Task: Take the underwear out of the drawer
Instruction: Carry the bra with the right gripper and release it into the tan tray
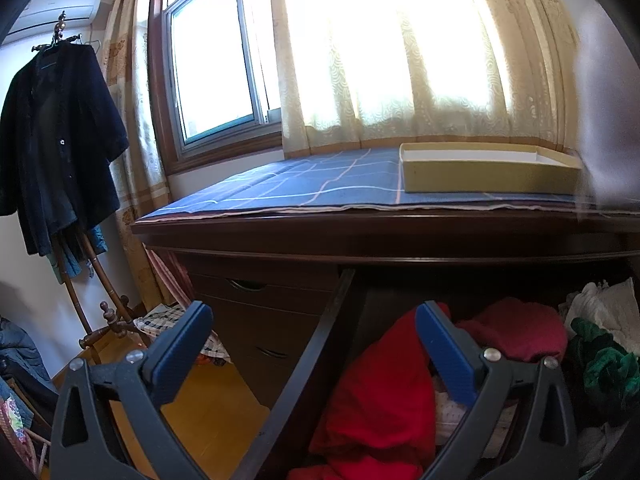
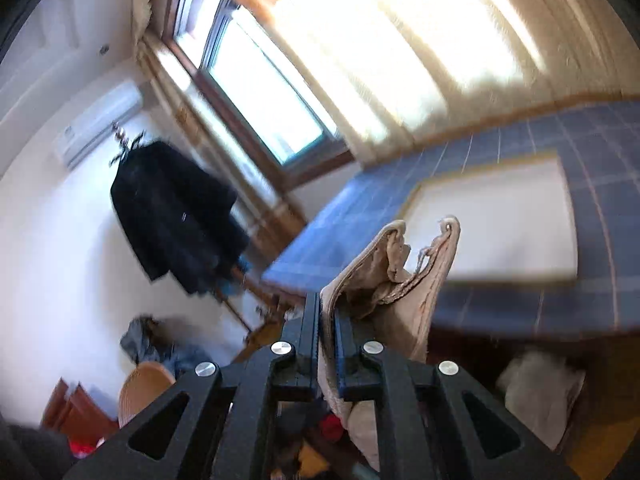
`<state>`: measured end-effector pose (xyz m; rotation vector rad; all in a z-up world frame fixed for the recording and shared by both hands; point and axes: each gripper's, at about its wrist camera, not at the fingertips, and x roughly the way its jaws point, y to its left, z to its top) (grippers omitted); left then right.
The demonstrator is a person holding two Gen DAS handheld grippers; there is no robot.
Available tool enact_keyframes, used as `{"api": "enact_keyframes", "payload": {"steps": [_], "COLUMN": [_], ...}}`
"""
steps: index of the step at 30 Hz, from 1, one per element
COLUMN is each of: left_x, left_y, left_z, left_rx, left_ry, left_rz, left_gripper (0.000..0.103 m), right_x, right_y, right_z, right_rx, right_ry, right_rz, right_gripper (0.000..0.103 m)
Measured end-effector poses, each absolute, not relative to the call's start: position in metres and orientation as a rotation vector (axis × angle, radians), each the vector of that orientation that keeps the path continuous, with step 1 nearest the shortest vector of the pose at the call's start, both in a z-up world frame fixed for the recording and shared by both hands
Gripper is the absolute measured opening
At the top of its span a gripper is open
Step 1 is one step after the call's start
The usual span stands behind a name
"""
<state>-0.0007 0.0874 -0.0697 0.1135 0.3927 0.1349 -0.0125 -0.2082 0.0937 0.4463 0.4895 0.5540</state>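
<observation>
Underwear: beige, folded piece, pinched between the fingers of the right gripper. Jaws closed down to the thickness of the cloth, which runs back between the pads and hangs below them. Free part stands up and forward of the fingertips, splitting into two flaps; long axis roughly in line with the fingers, leaning a little to the right in the right wrist view.

Position: garment is clear of the drawer and sits in front of the blue checked cloth on the dresser top. Shallow cream tray lies on that cloth directly beyond the flaps, up and slightly right of the fingertips. Right wrist view is motion-blurred, so the exact gap between cloth edge and tray rim cannot be read.

Left gripper: jaws wide apart, nothing between them. It hangs at the open drawer, one finger outside the drawer's side wall, the other over the red clothes inside. White and green clothes fill the right of the drawer. In this view the tray is up and to the right, on the dresser top.

Judgement: take-out step looks essentially done; right hand is the one carrying and the nearer to the tray. If the tray is the drop spot, the coming move is forward along the finger line, over the near rim. Risk: the trailing lower end may drag on the dresser edge.
</observation>
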Motion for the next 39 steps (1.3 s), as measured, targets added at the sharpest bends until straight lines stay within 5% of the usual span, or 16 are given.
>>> {"api": "enact_keyframes", "payload": {"steps": [8,17,26,29,33,39], "left_x": [-0.003,-0.005,-0.003,-0.002,-0.003,-0.004], "left_y": [0.087,0.085,0.08,0.079,0.08,0.081], "left_z": [-0.071,-0.072,-0.072,-0.072,-0.072,-0.073], "left_rx": [0.125,0.141,0.154,0.161,0.152,0.135], "left_ry": [0.385,0.374,0.376,0.375,0.374,0.366], "left_rz": [0.133,0.128,0.151,0.15,0.147,0.153], "left_gripper": [0.103,0.103,0.103,0.103,0.103,0.103], "right_x": [0.09,0.185,0.162,0.155,0.131,0.074], "right_y": [-0.264,-0.344,-0.374,-0.373,-0.356,-0.317], "right_z": [0.127,0.006,0.003,0.004,0.025,0.038], "right_rx": [0.587,1.031,0.902,0.887,0.77,0.614], "right_ry": [0.368,0.452,0.501,0.51,0.459,0.394], "right_rz": [0.454,0.354,0.141,0.133,0.07,-0.029], "right_gripper": [0.007,0.007,0.014,0.027,0.071,0.075]}}
